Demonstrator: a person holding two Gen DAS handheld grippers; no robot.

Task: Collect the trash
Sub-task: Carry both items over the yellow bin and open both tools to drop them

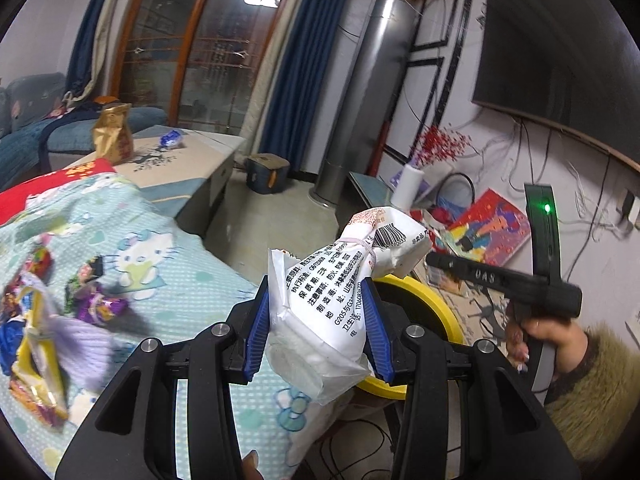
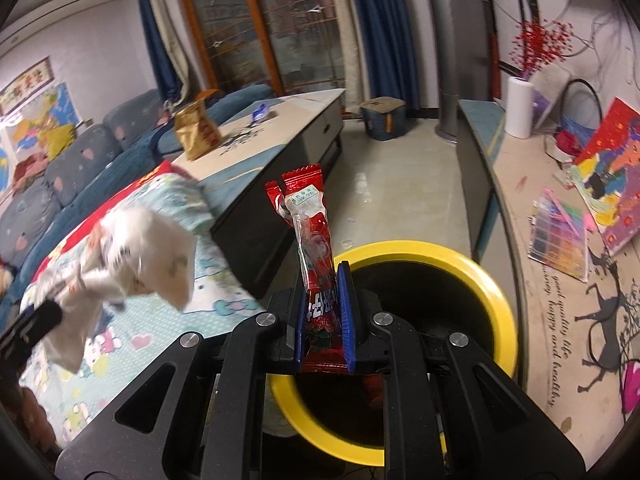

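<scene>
My left gripper point(image 1: 318, 320) is shut on a crumpled white plastic package point(image 1: 332, 292) printed with black text and a barcode, held above the edge of the cartoon-print cloth. Just behind it shows the yellow rim of the bin point(image 1: 436, 304). In the right wrist view my right gripper point(image 2: 324, 316) is shut on a red snack wrapper point(image 2: 314, 248) that stands up between the blue pads, right at the near edge of the yellow-rimmed bin point(image 2: 496, 292) with its dark inside. The white package point(image 2: 136, 256) appears blurred at the left of that view. Several loose wrappers point(image 1: 36, 332) lie on the cloth.
A coffee table point(image 2: 280, 128) with a gold bag point(image 2: 198, 132) and a small blue wrapper point(image 2: 261, 111) stands beyond the cloth. A low TV cabinet point(image 2: 520, 184) with books and a paper roll runs along the right. A person's hand in a furry sleeve point(image 1: 576, 364) holds the right gripper's handle.
</scene>
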